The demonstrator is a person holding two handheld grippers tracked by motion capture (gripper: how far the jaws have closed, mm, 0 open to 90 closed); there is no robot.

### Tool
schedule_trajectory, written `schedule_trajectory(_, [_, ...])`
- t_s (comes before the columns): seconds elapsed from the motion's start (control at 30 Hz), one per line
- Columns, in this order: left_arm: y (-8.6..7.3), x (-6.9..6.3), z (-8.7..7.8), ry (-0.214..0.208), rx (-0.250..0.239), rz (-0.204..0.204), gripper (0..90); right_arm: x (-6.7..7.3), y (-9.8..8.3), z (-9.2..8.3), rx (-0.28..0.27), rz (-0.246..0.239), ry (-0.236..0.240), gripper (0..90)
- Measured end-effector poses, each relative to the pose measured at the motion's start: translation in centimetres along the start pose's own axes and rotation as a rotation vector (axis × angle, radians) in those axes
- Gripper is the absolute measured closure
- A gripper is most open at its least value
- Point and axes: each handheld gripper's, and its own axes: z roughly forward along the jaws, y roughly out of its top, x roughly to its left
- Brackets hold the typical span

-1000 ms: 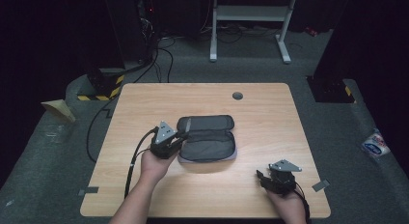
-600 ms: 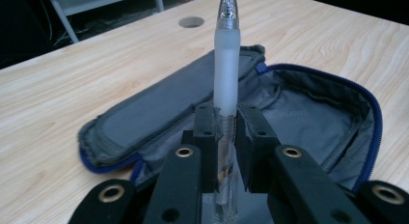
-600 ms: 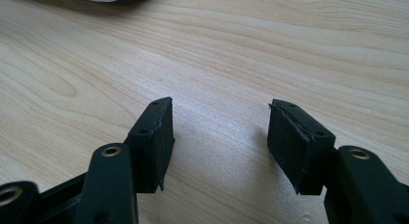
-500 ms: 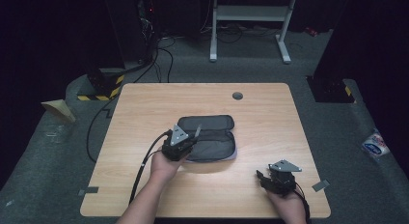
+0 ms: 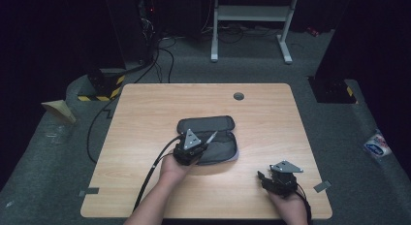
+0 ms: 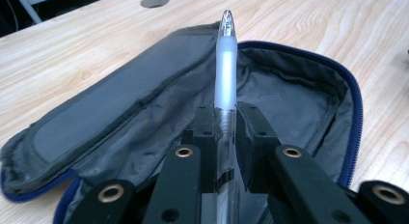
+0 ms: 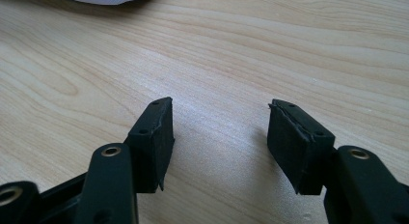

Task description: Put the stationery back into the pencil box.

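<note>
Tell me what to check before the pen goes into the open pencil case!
1. Pen gripped: the left gripper is shut on it. Ok.
2. Pencil case open: flap folded back, lining showing. Ok.
3. Pen over the opening: its tip points above the case's inside. Ok.
4. Inside of case free: what lies under the jaws, cannot tell.
5. Right gripper out of the way: open, holding nothing, over bare table. Ok.

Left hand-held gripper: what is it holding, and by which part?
The left hand-held gripper is shut on a translucent pen, gripped on its lower barrel, the tip end pointing out over the open pencil case.
</note>
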Motion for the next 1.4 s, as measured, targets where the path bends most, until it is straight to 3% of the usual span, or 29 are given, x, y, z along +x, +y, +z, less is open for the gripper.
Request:
schedule_trajectory(0.07, [0.0,0.0,0.0,-0.010,0.000,-0.006,80.5,0.0,0.0,0.0,0.001,0.002,0.000,42.0])
schedule_trajectory(0.2, [0.1,0.0,0.0,-0.018,-0.003,-0.016,75.1,0.0,0.0,0.0,0.000,-0.001,0.000,42.0])
schedule_trajectory(0.93, [-0.1,0.8,-1.3,0.006,-0.037,-0.077,71.4,0.0,0.0,0.0,0.000,-0.001,-0.001,42.1])
schedule_trajectory(1.4, [-1.0,1.7,-2.5,0.039,-0.067,-0.112,55.0,0.0,0.0,0.0,0.000,-0.002,-0.002,42.0])
